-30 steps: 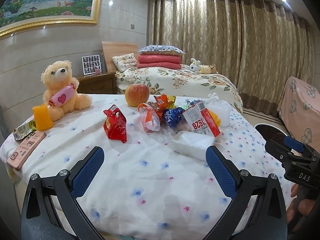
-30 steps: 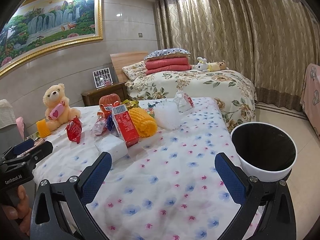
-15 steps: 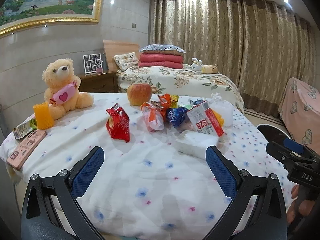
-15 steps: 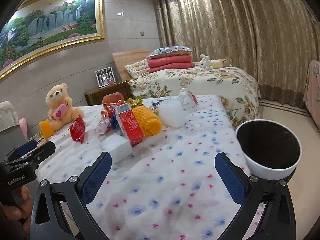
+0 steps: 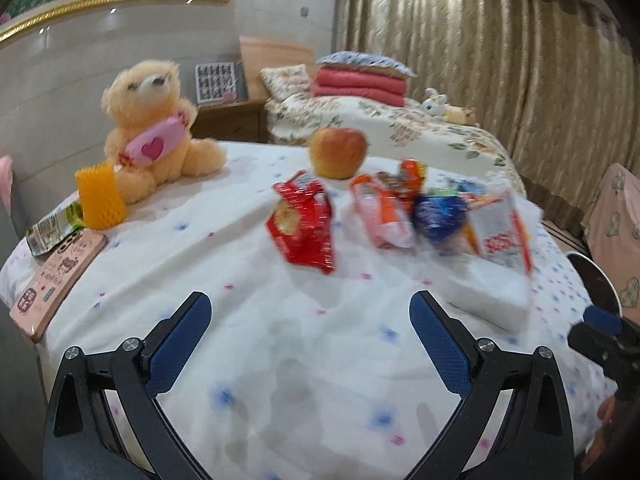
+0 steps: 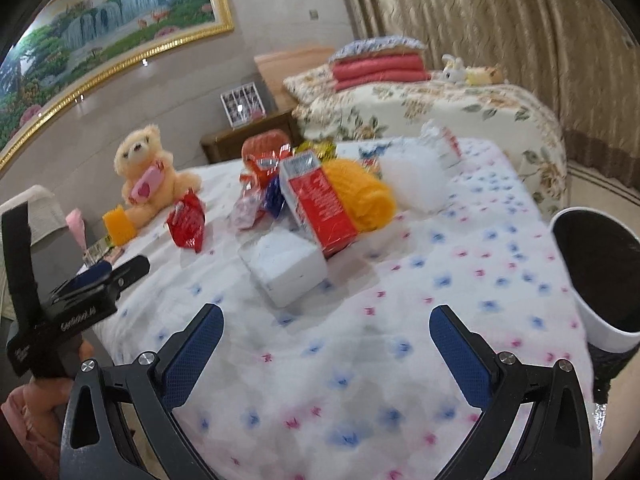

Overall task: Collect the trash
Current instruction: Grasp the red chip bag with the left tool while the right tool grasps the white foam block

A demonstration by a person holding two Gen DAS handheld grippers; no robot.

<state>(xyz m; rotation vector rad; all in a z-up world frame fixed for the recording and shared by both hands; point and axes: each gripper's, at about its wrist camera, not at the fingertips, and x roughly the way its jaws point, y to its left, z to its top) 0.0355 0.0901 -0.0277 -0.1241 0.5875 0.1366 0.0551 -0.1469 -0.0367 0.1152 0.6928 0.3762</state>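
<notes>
A heap of trash lies on the flowered bedspread point(image 5: 280, 340): a red snack bag point(image 5: 306, 226) point(image 6: 187, 222), an orange-white wrapper point(image 5: 380, 216), a blue wrapper point(image 5: 438, 216), a red-white carton point(image 5: 502, 236) point(image 6: 320, 200), a white foam block point(image 5: 492, 292) point(image 6: 284, 264), orange foam netting point(image 6: 360, 192) and a clear bag point(image 6: 416, 176). A white bin with a black liner point(image 6: 604, 276) stands off the bed's right edge. My left gripper point(image 5: 310, 320) hovers open short of the red bag. My right gripper point(image 6: 326, 332) hovers open just short of the foam block. Both hold nothing.
An apple point(image 5: 338, 152), a teddy bear point(image 5: 152, 128), an orange foam sleeve point(image 5: 100, 196), a green packet point(image 5: 52, 228) and a pink phone point(image 5: 52, 280) also lie on the bed. A second bed point(image 6: 440, 108), a nightstand point(image 6: 244, 140) and curtains stand behind.
Both grippers have moved forward toward the trash heap, which now looks larger and nearer. The jaws stay open and nothing was taken hold of.
</notes>
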